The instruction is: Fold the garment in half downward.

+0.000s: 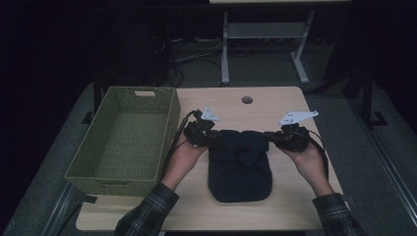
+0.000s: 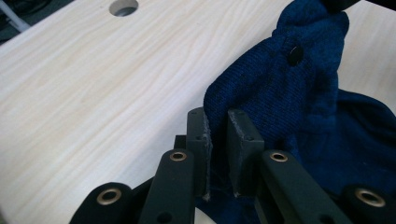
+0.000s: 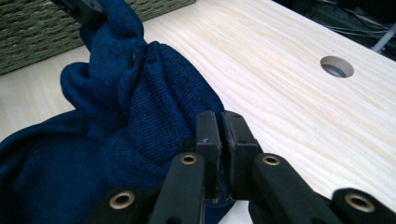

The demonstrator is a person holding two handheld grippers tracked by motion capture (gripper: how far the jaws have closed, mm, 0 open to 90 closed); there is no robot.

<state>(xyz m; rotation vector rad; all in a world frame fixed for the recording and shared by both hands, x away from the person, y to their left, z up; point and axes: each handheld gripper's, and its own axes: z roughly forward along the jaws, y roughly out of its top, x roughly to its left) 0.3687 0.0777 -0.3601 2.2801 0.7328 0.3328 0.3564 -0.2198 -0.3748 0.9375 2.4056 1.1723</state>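
A dark blue knitted garment lies folded on the tabletop, just in front of the person, its long axis running from the near edge away toward the far side. At its far end, the left hand-held gripper pinches one corner of the fabric and the right hand-held gripper pinches the other. Left of them stands a green woven basket. Farther off, a round hole marks the tabletop.

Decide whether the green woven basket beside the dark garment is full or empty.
Empty. The high view looks straight into the basket and shows only its bare woven floor; the garment lies on the table.
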